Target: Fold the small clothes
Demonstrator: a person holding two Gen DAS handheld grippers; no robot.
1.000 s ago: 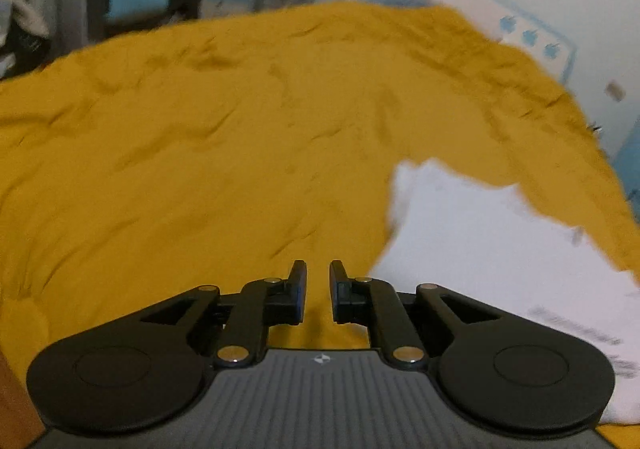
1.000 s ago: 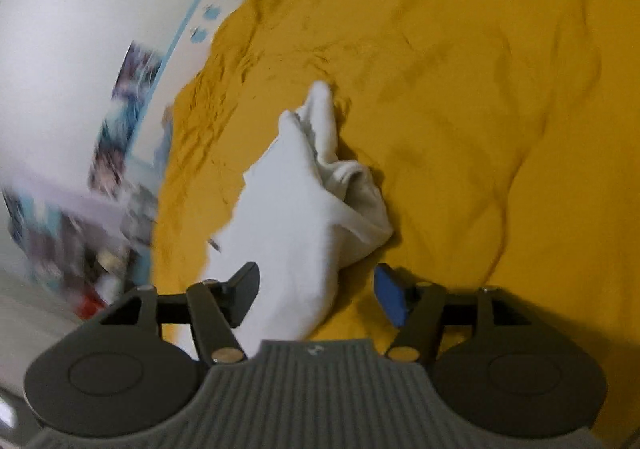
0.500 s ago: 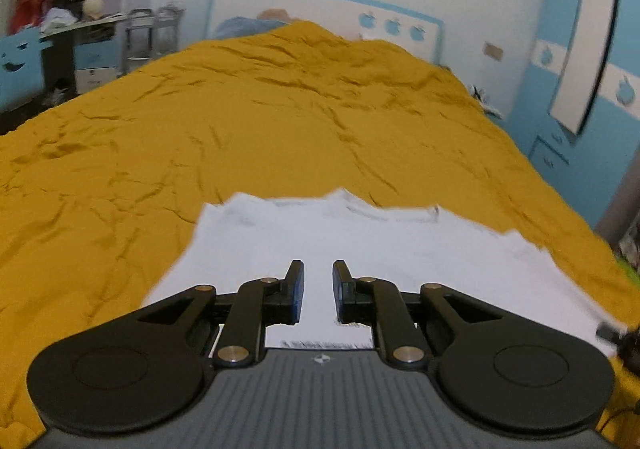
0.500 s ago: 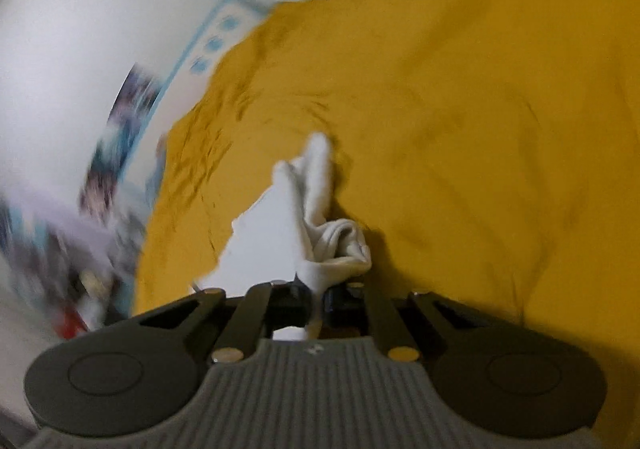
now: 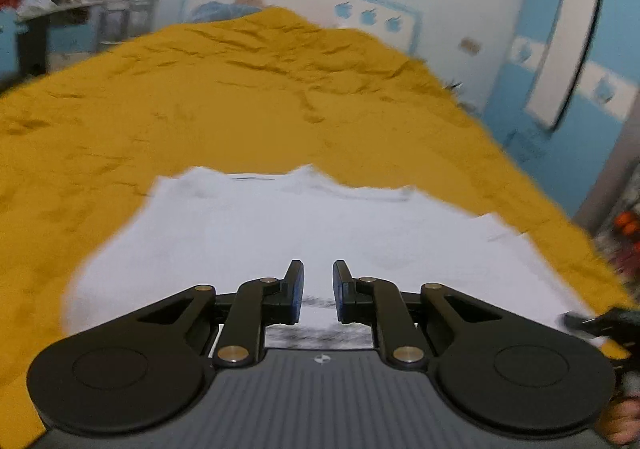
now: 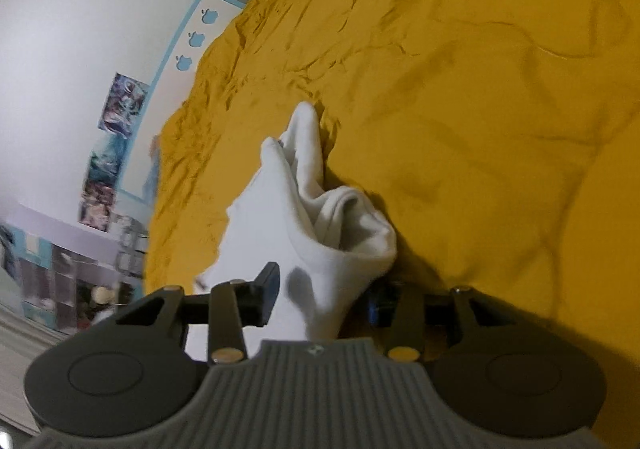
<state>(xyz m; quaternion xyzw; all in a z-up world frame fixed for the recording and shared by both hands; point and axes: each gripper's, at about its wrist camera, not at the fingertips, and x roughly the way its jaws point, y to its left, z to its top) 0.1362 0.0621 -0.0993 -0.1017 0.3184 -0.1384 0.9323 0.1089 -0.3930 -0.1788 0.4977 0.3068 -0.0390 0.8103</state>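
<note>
Bunched edge of the white cotton garment (image 6: 320, 209) lies between the spread right gripper (image 6: 324, 295) jaws; the nearly closed, empty left gripper (image 5: 318, 285) hovers over its flat middle.

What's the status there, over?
Left gripper slightly open, empty, above white cotton shirt. Right gripper open around bunched sleeve. Wrinkled mustard bedspread underneath.

The left gripper (image 5: 318, 291) holds its jaws a narrow gap apart, nothing between them. The right gripper (image 6: 324, 295) has its jaws spread wide.
</note>
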